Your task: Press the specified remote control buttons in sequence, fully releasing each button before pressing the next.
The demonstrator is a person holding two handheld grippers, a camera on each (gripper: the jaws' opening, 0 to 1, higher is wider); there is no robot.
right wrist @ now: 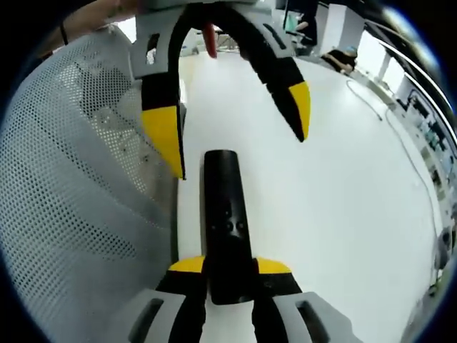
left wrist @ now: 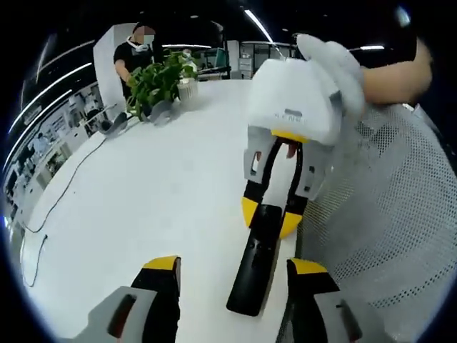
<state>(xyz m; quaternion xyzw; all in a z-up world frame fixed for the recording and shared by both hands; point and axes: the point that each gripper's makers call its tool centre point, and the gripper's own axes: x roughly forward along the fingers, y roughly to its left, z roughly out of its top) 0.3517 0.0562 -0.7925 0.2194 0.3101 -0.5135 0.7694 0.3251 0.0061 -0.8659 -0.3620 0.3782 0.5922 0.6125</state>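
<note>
Here, white table (left wrist: 143, 193) (office behind) bears black remote (right wrist: 225, 229).

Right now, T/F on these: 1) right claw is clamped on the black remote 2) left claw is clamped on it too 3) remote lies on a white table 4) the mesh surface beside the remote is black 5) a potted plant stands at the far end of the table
1) True. The right claw is shut on the slim black plastic remote control, gripping one end.
2) False. The left claw is open, its yellow tips either side of the remote's other end with gaps showing.
3) True. It lies on the white table, near its edge.
4) False. The perforated mesh surface is white.
5) True. A green leafy potted plant stands there.
</note>
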